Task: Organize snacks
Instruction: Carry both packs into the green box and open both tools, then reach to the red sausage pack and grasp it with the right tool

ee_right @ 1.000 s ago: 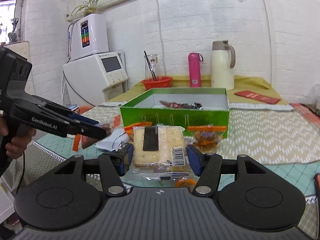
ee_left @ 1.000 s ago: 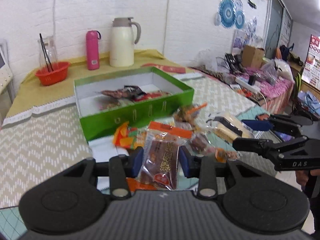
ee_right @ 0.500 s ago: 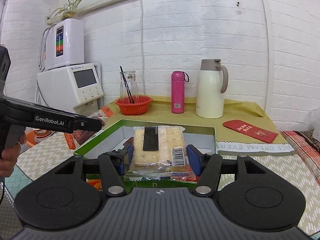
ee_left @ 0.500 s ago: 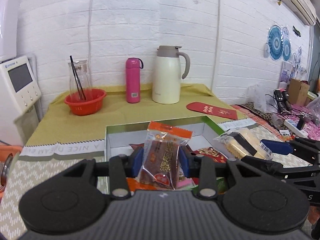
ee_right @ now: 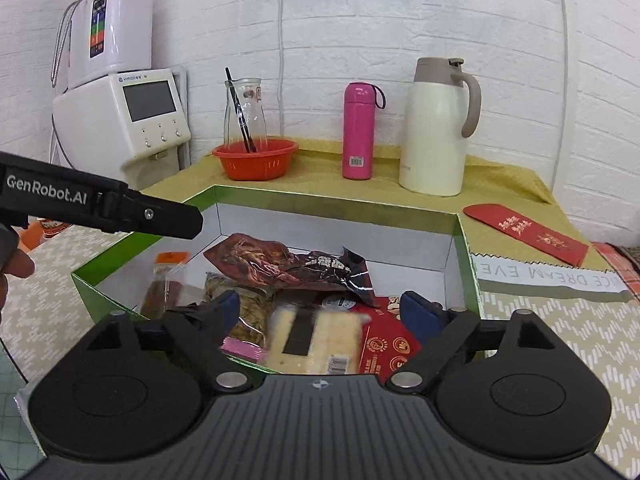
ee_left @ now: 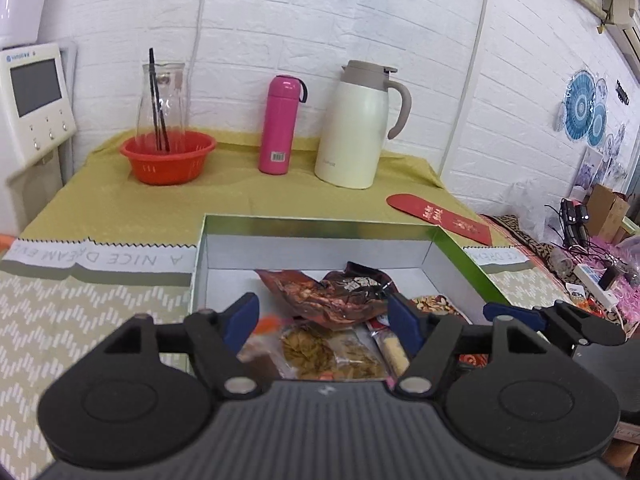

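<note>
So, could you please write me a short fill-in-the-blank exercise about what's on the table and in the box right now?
1. The glass jug stands in a red ____.
2. The bottle between the jug and the white thermos is ____.
3. The snacks lie in a box whose outside is ____.
4. The cracker pack lies between the right gripper's ____ jaws.

Missing words: basket; pink; green; open

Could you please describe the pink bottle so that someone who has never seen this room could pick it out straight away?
Look at the yellow-green cloth on the table against the white brick wall, behind the green box. The pink bottle stands upright there, between the red bowl holding a glass jug and the cream thermos jug. It is the only slim, bright pink cylinder, with a dark carry loop.
</note>
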`<action>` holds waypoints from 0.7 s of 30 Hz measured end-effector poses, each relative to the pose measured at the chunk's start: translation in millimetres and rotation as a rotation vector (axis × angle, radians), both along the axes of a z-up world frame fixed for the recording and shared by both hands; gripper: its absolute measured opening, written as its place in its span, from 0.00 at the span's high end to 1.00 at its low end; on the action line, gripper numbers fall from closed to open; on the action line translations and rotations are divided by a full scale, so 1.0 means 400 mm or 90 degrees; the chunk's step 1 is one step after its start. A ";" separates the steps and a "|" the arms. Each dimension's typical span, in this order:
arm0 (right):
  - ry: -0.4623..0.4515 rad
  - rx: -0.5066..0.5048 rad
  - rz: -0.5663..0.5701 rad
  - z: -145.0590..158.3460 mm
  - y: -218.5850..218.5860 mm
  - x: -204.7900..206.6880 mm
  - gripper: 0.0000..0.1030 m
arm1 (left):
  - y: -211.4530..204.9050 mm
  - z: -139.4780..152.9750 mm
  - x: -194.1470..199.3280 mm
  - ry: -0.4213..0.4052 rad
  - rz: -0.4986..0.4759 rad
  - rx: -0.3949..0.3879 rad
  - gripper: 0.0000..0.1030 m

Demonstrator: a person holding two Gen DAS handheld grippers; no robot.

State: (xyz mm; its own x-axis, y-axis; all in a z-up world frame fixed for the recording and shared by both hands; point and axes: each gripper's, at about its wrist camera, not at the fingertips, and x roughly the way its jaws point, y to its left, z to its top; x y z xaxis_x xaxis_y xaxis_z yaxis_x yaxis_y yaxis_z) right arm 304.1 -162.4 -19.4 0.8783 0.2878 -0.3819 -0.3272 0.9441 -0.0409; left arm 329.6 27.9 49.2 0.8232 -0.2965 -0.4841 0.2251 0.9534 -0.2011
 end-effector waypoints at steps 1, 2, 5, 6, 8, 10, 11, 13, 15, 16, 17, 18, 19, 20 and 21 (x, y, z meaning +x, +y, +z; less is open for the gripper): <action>-0.005 0.002 0.007 0.002 -0.006 -0.005 0.00 | -0.002 0.001 -0.004 0.002 0.006 0.006 0.28; -0.005 0.005 0.010 0.006 -0.010 -0.012 0.00 | -0.004 0.002 -0.011 -0.002 0.018 0.016 0.27; -0.003 0.017 0.003 0.025 -0.023 -0.022 0.00 | -0.009 0.009 -0.027 -0.014 0.054 0.033 0.09; -0.005 0.022 0.002 0.032 -0.027 -0.030 0.00 | -0.010 0.012 -0.037 -0.025 0.064 0.034 0.01; -0.013 0.031 0.003 0.047 -0.032 -0.045 0.00 | -0.013 0.020 -0.057 -0.045 0.069 0.047 0.01; -0.019 0.037 0.002 0.059 -0.036 -0.062 0.00 | -0.013 0.030 -0.076 -0.054 0.068 0.049 0.01; -0.022 0.037 0.002 0.064 -0.036 -0.071 0.00 | -0.013 0.034 -0.086 -0.055 0.068 0.048 0.01; -0.028 0.039 0.006 0.073 -0.036 -0.093 0.00 | -0.011 0.043 -0.106 -0.059 0.063 0.044 0.01; -0.034 0.040 0.011 0.080 -0.035 -0.117 0.00 | -0.014 0.051 -0.130 -0.062 0.062 0.045 0.01; -0.037 0.039 0.014 0.084 -0.033 -0.129 0.00 | -0.013 0.054 -0.141 -0.065 0.060 0.045 0.01; -0.040 0.038 0.017 0.087 -0.032 -0.142 0.00 | -0.014 0.057 -0.155 -0.070 0.057 0.047 0.01; -0.043 0.037 0.021 0.090 -0.031 -0.156 0.00 | -0.016 0.059 -0.168 -0.073 0.056 0.049 0.01; -0.046 0.037 0.024 0.093 -0.030 -0.173 0.00 | -0.017 0.061 -0.181 -0.073 0.056 0.050 0.01; -0.047 0.034 0.026 0.096 -0.028 -0.189 0.00 | -0.018 0.063 -0.195 -0.070 0.055 0.048 0.01; -0.047 0.031 0.026 0.099 -0.027 -0.203 0.00 | -0.018 0.064 -0.208 -0.066 0.052 0.043 0.01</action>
